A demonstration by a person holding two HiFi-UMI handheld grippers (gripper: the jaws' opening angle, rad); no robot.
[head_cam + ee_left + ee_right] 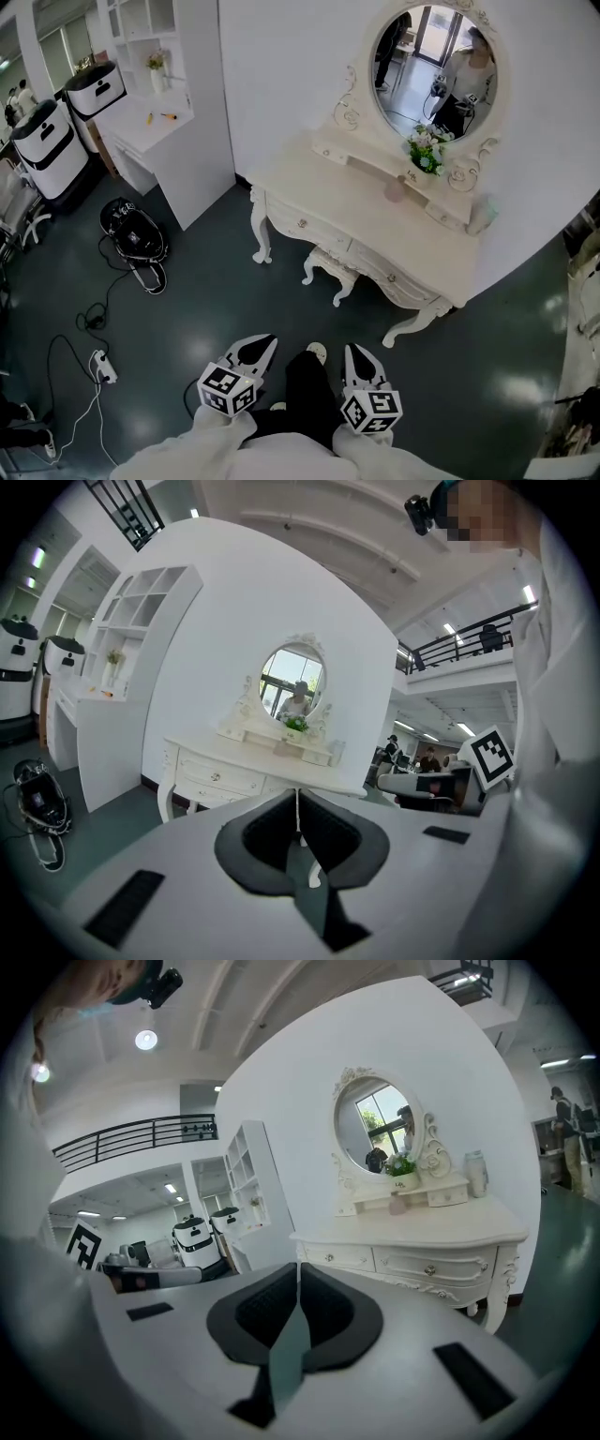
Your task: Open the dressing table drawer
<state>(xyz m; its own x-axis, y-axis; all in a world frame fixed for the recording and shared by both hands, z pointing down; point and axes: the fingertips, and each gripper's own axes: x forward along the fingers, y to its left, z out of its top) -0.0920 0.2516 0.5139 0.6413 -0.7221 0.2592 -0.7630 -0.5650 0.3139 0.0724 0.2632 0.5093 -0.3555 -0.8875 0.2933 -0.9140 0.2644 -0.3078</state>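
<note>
Both pairs of jaws are closed and empty, left gripper point(261, 345) and right gripper point(360, 356) well short of the cream-white carved desk point(328, 187), its front drawer point(323, 234) shut; likely failure: arriving unopened, glancing off the small round knob point(302, 223).

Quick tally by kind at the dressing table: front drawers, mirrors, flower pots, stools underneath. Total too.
Front drawers: 2
Mirror: 1
Flower pot: 1
Stool: 1
Total: 5
</note>
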